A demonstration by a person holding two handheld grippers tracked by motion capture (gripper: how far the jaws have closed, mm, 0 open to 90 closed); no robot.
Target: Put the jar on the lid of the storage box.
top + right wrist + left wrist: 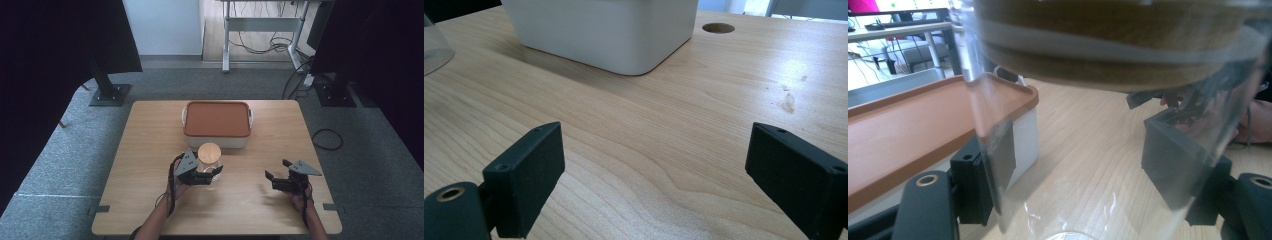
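Observation:
A clear glass jar [209, 156] with a round wooden lid stands upright on the wooden table [145, 160], just in front of a white box with an orange lid [217, 118]. My left gripper [215, 171] is shut on the jar's glass wall below the lid. In the left gripper view the jar [1108, 50] sits between both pads, and the box [908, 125] lies to the left behind it. My right gripper [277, 169] hovers open over the table's right side with nothing between its jaws. The right gripper view puts this gripper [654, 165] over bare wood, with the box's white wall [604, 30] ahead.
A round cable hole [718, 27] pierces the table top beyond the box. Black stands [107, 90] and curtains flank the table on grey carpet. A desk frame with loose cables [260, 30] stands at the back.

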